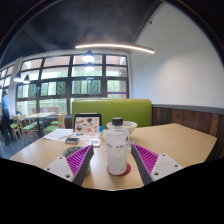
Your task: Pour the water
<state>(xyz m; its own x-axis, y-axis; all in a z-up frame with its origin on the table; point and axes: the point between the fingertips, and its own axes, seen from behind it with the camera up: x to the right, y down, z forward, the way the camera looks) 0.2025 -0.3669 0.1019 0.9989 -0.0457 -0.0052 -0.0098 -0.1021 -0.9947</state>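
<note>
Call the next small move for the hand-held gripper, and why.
Probably close the fingers on the bottle. It stands upright on the table, between the open pads of the hand-held gripper, with a gap at each side, so nothing holds it yet for pouring.

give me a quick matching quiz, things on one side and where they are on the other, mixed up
Things:
1. bottle
2. laptop
3. green sofa
4. ceiling light

Places:
A. overhead, a long bright strip
B. between the open gripper fingers, standing on the table
C. behind the table, against the wall
D. on the table beyond the bottle, screen lit

Pairs: 1-B, 2-D, 3-C, 4-A
</note>
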